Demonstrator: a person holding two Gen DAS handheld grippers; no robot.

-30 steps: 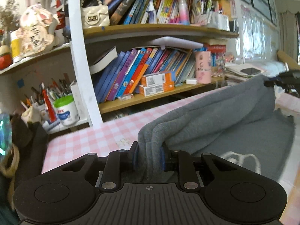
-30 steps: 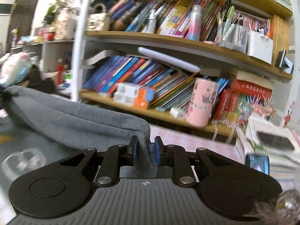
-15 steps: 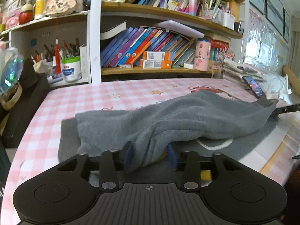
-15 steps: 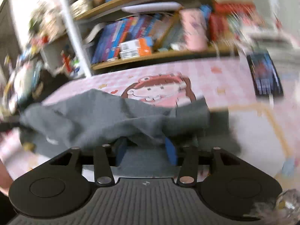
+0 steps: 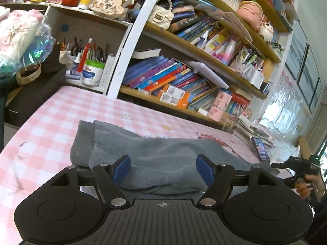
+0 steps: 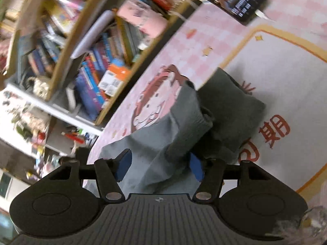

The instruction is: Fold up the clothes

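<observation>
A grey garment [image 5: 159, 159] lies folded over on the pink checked tablecloth [image 5: 51, 126]. My left gripper [image 5: 162, 170] is open, its blue pads wide apart at the cloth's near edge, holding nothing. My right gripper [image 6: 159, 167] is open too, tilted, with the garment's right end [image 6: 184, 126] lying bunched between and beyond its pads. In the left wrist view the right gripper [image 5: 296, 165] shows at the far right, held in a hand.
A bookshelf [image 5: 184, 85] packed with books runs along the table's far side. A pink cup [image 5: 220, 106] and a pen jar [image 5: 91, 72] stand there. A phone [image 6: 233, 0] lies on the table's right part, and it also shows in the left wrist view [image 5: 260, 148].
Both grippers have let go of the grey garment and opened wide. The cloth now rests on the table in a fold. The right gripper has tilted and drawn back.
</observation>
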